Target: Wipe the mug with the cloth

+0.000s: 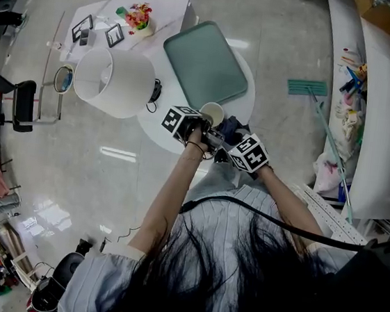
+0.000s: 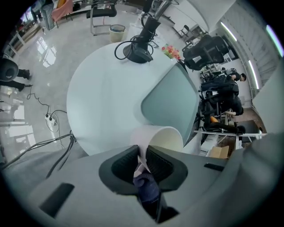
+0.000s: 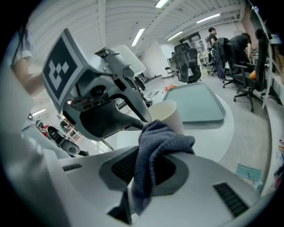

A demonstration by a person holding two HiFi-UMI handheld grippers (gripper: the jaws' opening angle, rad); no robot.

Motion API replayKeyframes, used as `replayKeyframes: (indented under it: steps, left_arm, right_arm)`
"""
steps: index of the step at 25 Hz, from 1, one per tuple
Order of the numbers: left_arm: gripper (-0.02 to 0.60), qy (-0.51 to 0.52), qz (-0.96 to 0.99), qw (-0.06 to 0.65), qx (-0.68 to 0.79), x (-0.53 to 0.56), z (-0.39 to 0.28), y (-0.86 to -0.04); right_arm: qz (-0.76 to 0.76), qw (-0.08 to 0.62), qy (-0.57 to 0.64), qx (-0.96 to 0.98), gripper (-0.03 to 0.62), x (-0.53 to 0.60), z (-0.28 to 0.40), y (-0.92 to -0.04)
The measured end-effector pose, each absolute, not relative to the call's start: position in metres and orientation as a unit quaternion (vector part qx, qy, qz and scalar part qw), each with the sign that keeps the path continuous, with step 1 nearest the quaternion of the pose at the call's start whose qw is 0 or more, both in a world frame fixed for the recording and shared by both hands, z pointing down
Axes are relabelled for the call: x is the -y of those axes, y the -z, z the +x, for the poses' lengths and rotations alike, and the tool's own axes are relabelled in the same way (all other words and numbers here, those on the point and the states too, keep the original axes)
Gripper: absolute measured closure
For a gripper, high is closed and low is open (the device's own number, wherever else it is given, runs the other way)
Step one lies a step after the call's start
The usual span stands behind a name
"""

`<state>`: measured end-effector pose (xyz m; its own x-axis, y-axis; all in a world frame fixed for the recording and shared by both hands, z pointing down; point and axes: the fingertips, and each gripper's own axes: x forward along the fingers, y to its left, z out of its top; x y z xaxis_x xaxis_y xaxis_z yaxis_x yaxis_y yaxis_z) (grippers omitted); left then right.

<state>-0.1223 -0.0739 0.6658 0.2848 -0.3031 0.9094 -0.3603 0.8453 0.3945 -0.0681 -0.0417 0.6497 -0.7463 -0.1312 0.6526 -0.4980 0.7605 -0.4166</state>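
A big white lamp shade [image 1: 112, 81] stands at the left of the round white bench [image 1: 157, 128].

Next comes the left arm. It is stretched out nearly straight from the body, and the left hand [image 1: 196, 136] holds the left tool [image 1: 205, 120] at the near edge of the bench. The left gripper view shows this tool [image 2: 142, 159] pressed tight on the thin wall of the white mug [image 2: 162, 135], one jaw inside and one outside. The mug [image 1: 212, 112] is tipped, with its open mouth showing. I cannot tell if it touches the bench.

A dark blue cloth [image 1: 230, 128] is bunched up just beside the mug. The right tool [image 3: 148, 166] pinches this cloth [image 3: 155, 150], which flops over the jaws and hangs down below them. Its top fold lies against the side of the mug [image 3: 166, 113].

The right arm is bent and comes in from the right, with the right tool [image 1: 225, 147] pointing at the left one.

A green tray [image 1: 206, 62] lies on the bench behind the mug.
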Motion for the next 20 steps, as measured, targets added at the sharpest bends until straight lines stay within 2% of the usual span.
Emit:
replayKeyframes:
  steps: [12,16,20]
  left_arm:
    - [0.525,-0.069,0.353,0.725,0.587,0.08,-0.119,-0.666]
    - [0.463,-0.074,0.404,0.714,0.567,0.085,-0.112,-0.66]
    - [0.456,-0.087,0.427,0.695,0.571,0.087,-0.114,-0.654]
  right_arm:
    - [0.179,0.311,-0.307,0.882,0.512,0.041,-0.068,-0.656]
    - [0.181,0.309,-0.31,0.881,0.511,0.041,-0.067,-0.656]
    - [0.183,0.308,-0.312,0.88,0.512,0.042,-0.066,-0.656]
